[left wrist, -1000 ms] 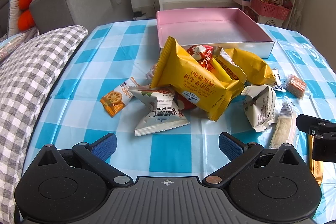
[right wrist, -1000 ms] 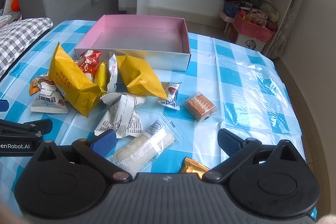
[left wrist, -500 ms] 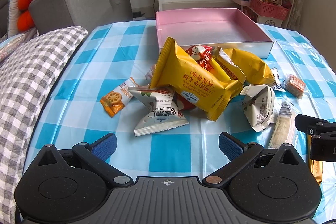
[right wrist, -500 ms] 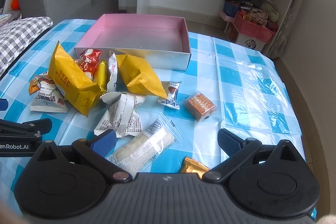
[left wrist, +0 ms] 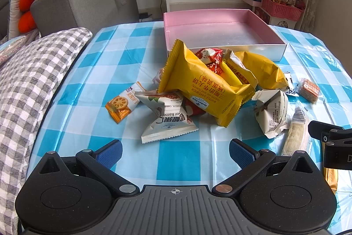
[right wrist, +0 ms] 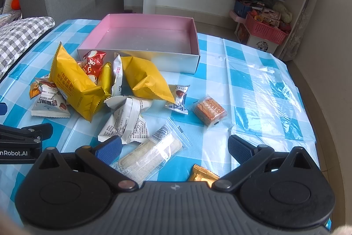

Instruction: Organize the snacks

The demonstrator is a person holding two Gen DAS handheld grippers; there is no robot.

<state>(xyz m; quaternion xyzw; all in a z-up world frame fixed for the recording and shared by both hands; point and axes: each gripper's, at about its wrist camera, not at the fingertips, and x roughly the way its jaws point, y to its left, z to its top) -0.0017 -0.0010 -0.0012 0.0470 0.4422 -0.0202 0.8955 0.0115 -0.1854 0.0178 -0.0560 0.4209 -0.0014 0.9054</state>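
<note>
Almost nothing differs from half a second ago: both grippers hover, barely shifted. The left gripper (left wrist: 175,150) is spread wide and holds nothing; the white triangular nut packet (left wrist: 168,119) lies just above it in frame. The right gripper (right wrist: 173,147) is also spread, with the clear-wrapped pale wafer bar (right wrist: 151,154) between its fingers, unpinched. The pink cardboard box (right wrist: 140,57), centre-top on the blue checked desk (right wrist: 239,80), holds nothing.
</note>
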